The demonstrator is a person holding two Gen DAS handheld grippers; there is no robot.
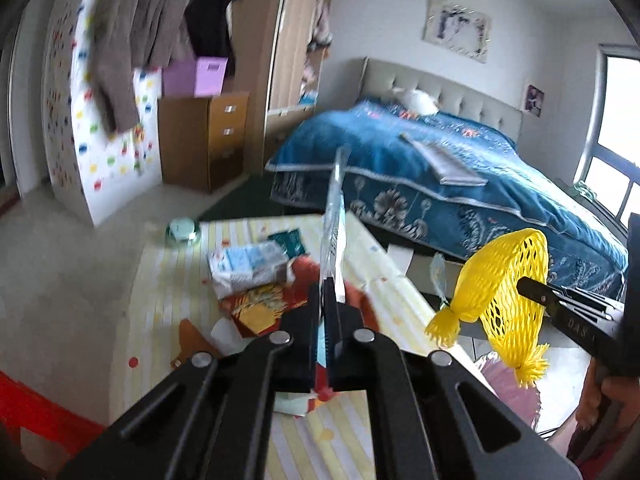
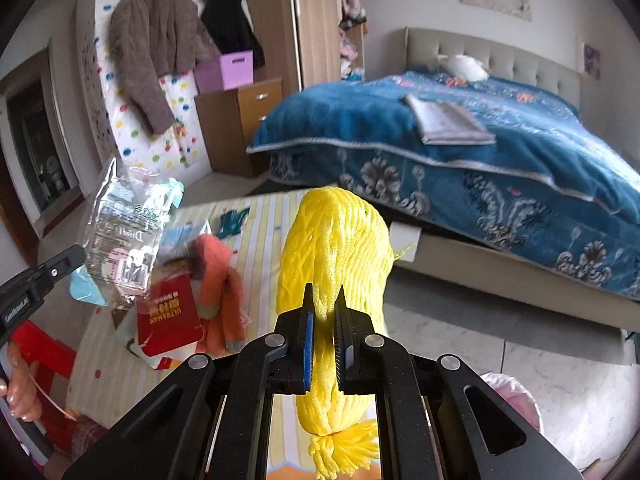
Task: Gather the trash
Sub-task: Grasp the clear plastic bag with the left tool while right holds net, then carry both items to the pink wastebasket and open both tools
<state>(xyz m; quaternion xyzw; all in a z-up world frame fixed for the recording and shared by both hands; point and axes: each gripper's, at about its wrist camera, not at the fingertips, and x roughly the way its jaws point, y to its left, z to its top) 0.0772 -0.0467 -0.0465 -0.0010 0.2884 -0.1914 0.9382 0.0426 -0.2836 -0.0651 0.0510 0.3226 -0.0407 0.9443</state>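
The left gripper (image 1: pixel 329 292) is closed on a clear plastic wrapper (image 1: pixel 334 216), and in its own view the wrapper stands edge-on, rising thin and straight from between the two black jaws. In the right wrist view the same wrapper (image 2: pixel 120 236) shows its flat printed face, hanging in the air above the left part of the striped mat (image 2: pixel 264 216), with the left gripper (image 2: pixel 78 256) pinching its lower left edge. The right gripper (image 2: pixel 323 300) is clenched on a yellow foam net sleeve (image 2: pixel 332 240); the sleeve bulges above the jaws and its frayed tied end hangs below them. From the left wrist view this yellow sleeve (image 1: pixel 500 288) is lifted in the air to the right of the mat, and the right gripper (image 1: pixel 532 290) holds it from the right side. On the mat (image 1: pixel 168 280) more things still lie: a white and light blue packet (image 1: pixel 248 264), a red and yellow package (image 1: pixel 256 304), a small dark green piece (image 1: pixel 290 242). In the right wrist view an orange soft toy (image 2: pixel 218 280) lies beside the red package (image 2: pixel 168 316). Behind the mat stands a bed with a blue cover (image 2: pixel 460 140). A hand (image 2: pixel 18 384) of the person is visible at the lower left edge of the right wrist view.
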